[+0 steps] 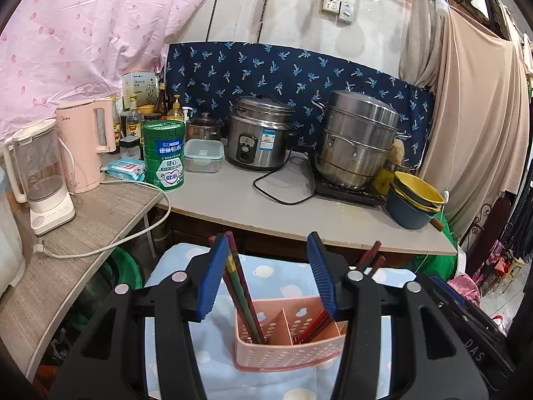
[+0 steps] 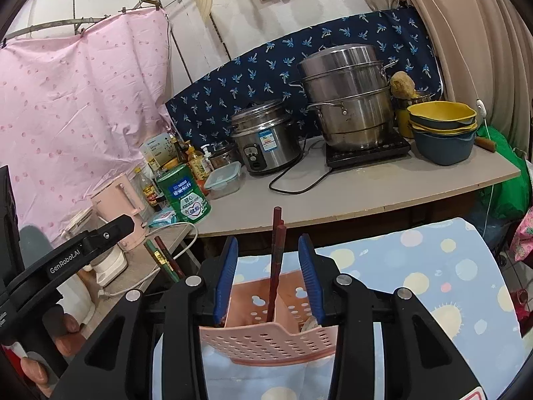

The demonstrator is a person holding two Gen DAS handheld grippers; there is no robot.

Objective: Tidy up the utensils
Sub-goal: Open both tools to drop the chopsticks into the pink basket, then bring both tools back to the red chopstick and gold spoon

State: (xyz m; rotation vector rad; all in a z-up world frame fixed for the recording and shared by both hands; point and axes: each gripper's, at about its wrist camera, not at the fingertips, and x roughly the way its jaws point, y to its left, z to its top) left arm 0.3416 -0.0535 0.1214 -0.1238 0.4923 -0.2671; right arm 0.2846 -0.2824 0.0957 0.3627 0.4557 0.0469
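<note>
On the blue spotted cloth sits a pink perforated holder, its compartments taking chopsticks: a green-and-red bundle at its left end, dark red ones upright further along. Both grippers — left, right — hover over it with jaws parted, gripping nothing (chopsticks stand loose between the pads). Behind, the counter carries a rice cooker, steamer pot and stacked bowls.

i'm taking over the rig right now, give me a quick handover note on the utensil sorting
Left gripper: open, fingers clear of the green and red chopsticks, which lean in the left compartment of the pink holder.
Right gripper: open around the dark red chopsticks, not pinching; they stand in another compartment.
Holder sits on the blue dotted cloth.
Done: both bundles are in the holder.
Left: back both grippers away; no other loose utensils visible in these views.
</note>
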